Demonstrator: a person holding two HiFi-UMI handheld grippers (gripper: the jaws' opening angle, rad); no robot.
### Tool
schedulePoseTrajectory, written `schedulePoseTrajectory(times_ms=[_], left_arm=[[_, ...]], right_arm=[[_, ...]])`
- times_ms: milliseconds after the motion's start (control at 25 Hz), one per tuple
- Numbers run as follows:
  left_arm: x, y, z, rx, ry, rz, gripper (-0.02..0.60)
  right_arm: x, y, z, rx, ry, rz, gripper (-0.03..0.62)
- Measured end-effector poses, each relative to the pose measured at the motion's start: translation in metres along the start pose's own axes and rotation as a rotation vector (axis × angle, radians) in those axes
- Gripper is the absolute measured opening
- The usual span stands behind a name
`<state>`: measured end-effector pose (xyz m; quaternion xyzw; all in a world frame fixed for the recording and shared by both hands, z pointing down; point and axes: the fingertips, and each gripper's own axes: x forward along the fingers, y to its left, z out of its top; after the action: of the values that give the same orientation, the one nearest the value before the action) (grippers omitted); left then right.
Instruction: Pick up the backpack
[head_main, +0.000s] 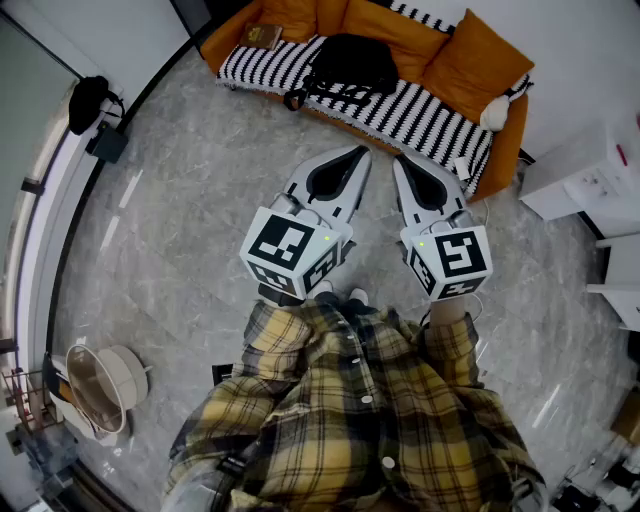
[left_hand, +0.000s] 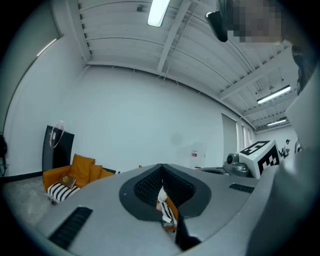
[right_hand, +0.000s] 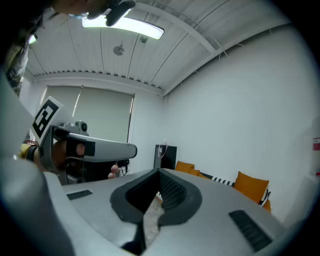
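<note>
A black backpack lies on the striped seat of an orange sofa at the top of the head view. My left gripper and right gripper are held side by side in front of the person, pointing toward the sofa, well short of it. Both are shut with nothing between the jaws. In the left gripper view the left gripper has its jaws together and the sofa's end shows at far left. The right gripper is likewise shut, with orange cushions beyond it.
Grey marbled floor lies between the person and the sofa. A white cabinet stands at right. A round fan or stool sits at lower left, a black bag hangs by the curved window at left. A book rests on the sofa.
</note>
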<state>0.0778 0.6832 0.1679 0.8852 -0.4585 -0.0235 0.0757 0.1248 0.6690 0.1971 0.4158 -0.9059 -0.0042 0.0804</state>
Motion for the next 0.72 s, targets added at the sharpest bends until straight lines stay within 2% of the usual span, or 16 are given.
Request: schedulePoseTrajectory(times_ms=[360, 720], left_arm=[[0.01, -0.015, 0.001, 0.015, -0.011, 0.035, 0.017], [0.015, -0.002, 0.0, 0.013, -0.03, 0.092, 0.017]], right_arm=[[-0.016, -0.015, -0.003, 0.008, -0.019, 0.02, 0.015], [-0.014, -0.027, -0.012, 0.011, -0.018, 0.043, 0.015]])
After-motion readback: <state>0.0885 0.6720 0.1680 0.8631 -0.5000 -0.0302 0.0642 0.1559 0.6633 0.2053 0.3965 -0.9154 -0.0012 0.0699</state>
